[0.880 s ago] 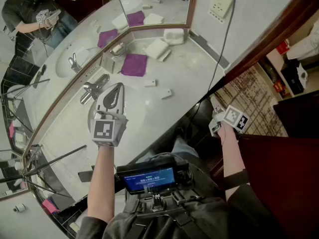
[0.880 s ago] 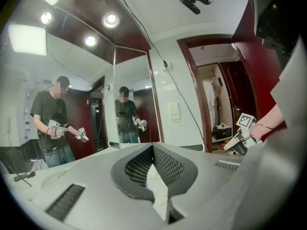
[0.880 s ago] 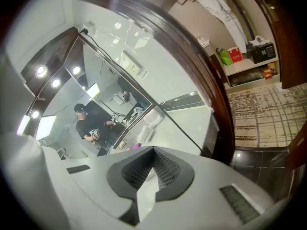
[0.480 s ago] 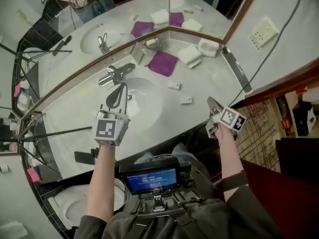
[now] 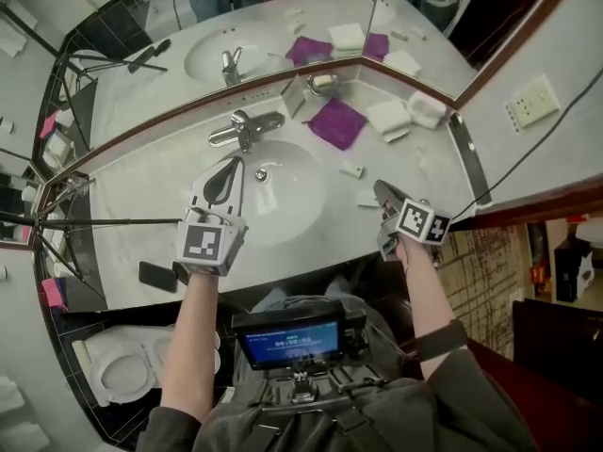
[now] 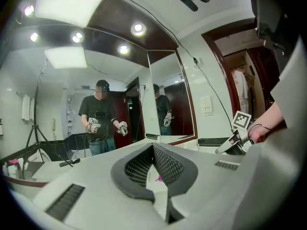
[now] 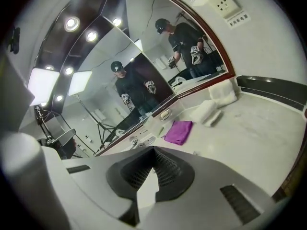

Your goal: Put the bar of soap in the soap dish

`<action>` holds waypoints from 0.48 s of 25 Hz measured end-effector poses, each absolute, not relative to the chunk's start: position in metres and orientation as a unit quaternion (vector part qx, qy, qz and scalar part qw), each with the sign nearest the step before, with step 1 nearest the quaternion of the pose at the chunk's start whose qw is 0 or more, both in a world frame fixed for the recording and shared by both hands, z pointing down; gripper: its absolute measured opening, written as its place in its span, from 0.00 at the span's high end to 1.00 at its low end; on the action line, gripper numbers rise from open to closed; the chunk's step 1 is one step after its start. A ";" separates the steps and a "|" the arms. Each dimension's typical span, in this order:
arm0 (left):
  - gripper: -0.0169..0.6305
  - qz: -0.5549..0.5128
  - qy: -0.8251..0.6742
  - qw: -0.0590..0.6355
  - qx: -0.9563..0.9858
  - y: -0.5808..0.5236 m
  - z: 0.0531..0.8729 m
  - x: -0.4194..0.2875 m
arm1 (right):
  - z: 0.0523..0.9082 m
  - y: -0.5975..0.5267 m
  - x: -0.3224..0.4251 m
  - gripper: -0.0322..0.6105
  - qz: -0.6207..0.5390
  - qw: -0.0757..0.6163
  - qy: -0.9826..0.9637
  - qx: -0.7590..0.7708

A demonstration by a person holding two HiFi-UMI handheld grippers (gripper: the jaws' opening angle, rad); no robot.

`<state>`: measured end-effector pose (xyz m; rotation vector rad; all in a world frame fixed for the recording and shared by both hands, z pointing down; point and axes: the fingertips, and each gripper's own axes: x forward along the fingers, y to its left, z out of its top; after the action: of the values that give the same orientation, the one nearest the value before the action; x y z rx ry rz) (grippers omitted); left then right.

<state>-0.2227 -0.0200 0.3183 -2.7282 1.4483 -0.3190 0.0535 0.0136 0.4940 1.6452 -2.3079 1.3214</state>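
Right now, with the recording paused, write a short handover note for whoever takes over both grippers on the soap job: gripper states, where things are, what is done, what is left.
Left gripper: shut, empty, over the left side of the basin.
Right gripper: shut, empty, above the counter to the right of the basin.
Things: the soap dish is at the back by the mirror corner, behind the purple cloth; what it holds is unclear. Two small white blocks lie right of the basin; one is probably the soap.
Done: nothing gripped yet.
Left: pick up the soap and set it in the dish.
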 end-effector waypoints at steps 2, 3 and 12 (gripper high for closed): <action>0.97 -0.102 0.468 0.015 -0.878 -0.020 0.319 -0.224 | 0.494 0.012 0.049 0.93 0.421 0.014 -0.742 0.522; 0.97 -0.101 0.468 0.014 -0.878 -0.021 0.320 -0.224 | 0.494 0.011 0.048 0.93 0.419 0.017 -0.743 0.522; 0.97 -0.100 0.453 0.005 -0.886 -0.025 0.332 -0.212 | 0.473 -0.028 0.039 0.93 0.334 0.106 -0.781 0.517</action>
<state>-0.2119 -0.0246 0.3316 -2.7751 1.4171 -0.3125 0.0393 -0.0276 0.4731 1.5227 -2.3018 0.9830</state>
